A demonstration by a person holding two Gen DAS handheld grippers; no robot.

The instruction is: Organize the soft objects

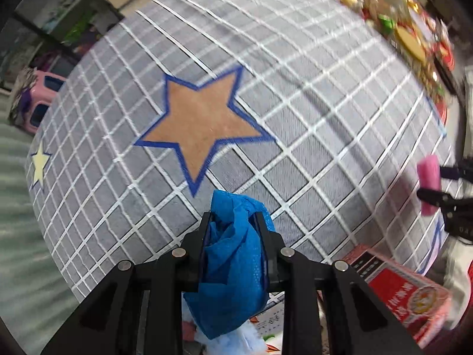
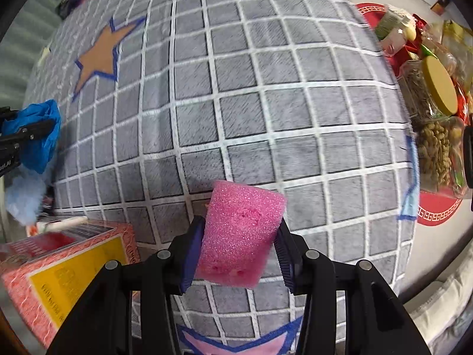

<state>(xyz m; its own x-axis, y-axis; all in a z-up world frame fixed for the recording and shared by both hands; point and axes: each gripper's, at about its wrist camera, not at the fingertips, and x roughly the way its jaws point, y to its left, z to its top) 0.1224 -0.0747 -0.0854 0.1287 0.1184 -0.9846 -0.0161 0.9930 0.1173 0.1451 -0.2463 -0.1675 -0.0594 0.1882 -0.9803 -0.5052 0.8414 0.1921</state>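
Two soft things are in hand at once: a crumpled blue cloth (image 1: 233, 248), pinched between the left gripper (image 1: 235, 224) jaws and bulging out past both sides, and a pink foam block (image 2: 241, 230), squeezed across its width by the right gripper (image 2: 239, 236) jaws. Both hang clear of the grey checked mat (image 2: 266, 103) below the jaws, probably lifted for carrying. Ahead of the left jaws lies an orange star (image 1: 204, 124), perhaps a sorting mark. Red boxes (image 2: 59, 269) sit beside the jaws.
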